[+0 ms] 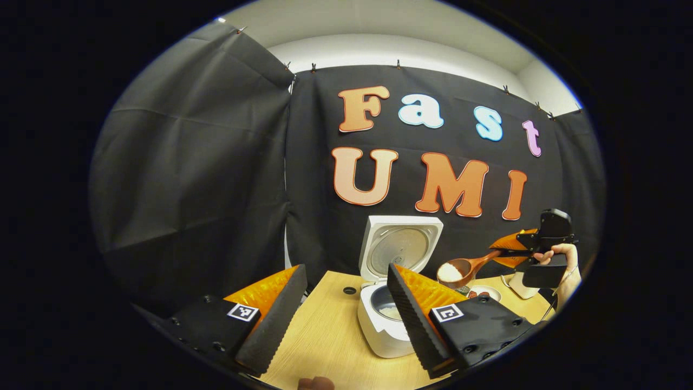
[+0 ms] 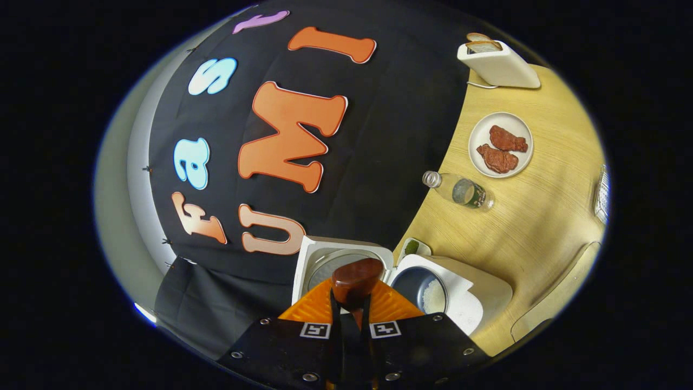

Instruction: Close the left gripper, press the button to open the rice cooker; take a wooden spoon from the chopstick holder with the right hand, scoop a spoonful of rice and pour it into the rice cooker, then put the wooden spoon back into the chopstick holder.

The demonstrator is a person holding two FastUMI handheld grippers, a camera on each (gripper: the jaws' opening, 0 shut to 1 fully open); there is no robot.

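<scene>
The white rice cooker (image 1: 381, 325) stands on the wooden table (image 1: 325, 336) with its lid (image 1: 400, 246) raised, and white rice shows in its pot (image 1: 391, 311). My left gripper (image 1: 346, 269) hangs open in front of it, with nothing between its fingers. Farther right, my right gripper (image 1: 509, 249) is shut on the handle of a wooden spoon (image 1: 460, 271). The spoon holds a heap of rice, above and to the right of the cooker. In the right gripper view the spoon (image 2: 356, 277) sticks out between my right gripper's (image 2: 354, 297) fingers, above the open cooker (image 2: 465, 303) and its pot (image 2: 427, 295).
A plate (image 2: 501, 122) with two brown pieces of meat, a lying clear bottle (image 2: 460, 192) and a white appliance (image 2: 498, 65) sit on the table (image 2: 530, 227) beyond the cooker. A small dish (image 2: 414, 247) rests beside the cooker's lid. A hand (image 1: 563, 254) holds the right gripper.
</scene>
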